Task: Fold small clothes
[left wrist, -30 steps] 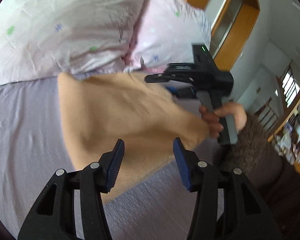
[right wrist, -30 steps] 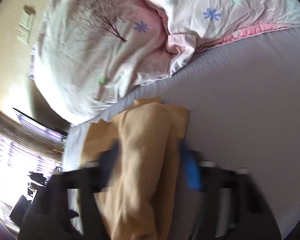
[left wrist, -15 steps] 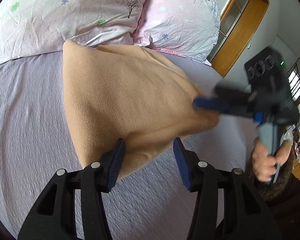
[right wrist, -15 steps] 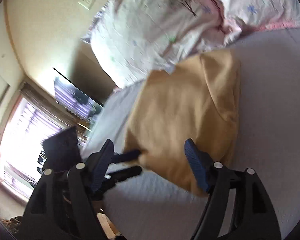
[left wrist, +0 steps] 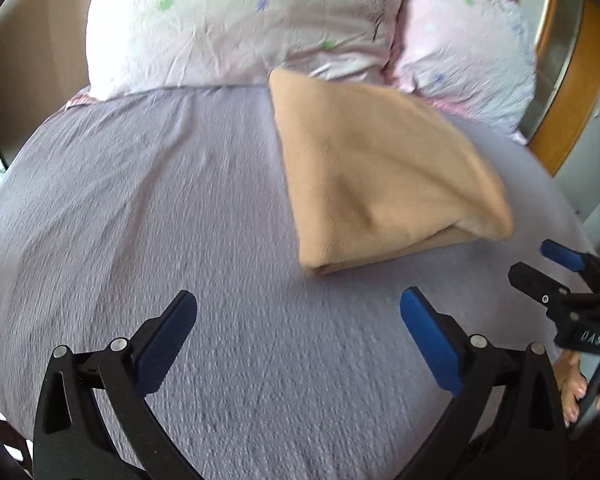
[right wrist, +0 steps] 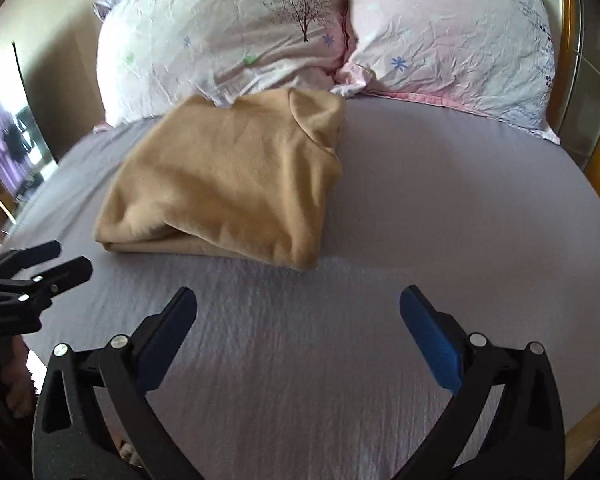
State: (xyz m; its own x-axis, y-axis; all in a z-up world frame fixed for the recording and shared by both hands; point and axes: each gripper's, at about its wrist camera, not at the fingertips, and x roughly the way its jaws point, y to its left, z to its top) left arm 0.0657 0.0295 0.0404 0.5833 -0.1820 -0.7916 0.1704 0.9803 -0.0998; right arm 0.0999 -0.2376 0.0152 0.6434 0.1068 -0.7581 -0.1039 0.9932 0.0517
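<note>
A tan fleece garment [left wrist: 380, 176] lies folded on the lilac bed sheet [left wrist: 160, 208], its far edge by the pillows; it also shows in the right wrist view [right wrist: 228, 180]. My left gripper [left wrist: 298, 332] is open and empty, hovering over bare sheet short of the garment. My right gripper [right wrist: 298, 332] is open and empty too, likewise back from the garment's near edge. Each gripper shows at the edge of the other's view: the right one at the right [left wrist: 556, 268], the left one at the left [right wrist: 40, 264].
Two pale floral pillows [right wrist: 228, 36] [right wrist: 452, 48] lean at the head of the bed behind the garment. A wooden frame [left wrist: 572, 72] stands past the bed's right side. A dark screen [right wrist: 16, 128] is off the left edge.
Both grippers have let go of the garment, opened wide and drawn back toward the near side of the bed. The garment now lies folded and still.
</note>
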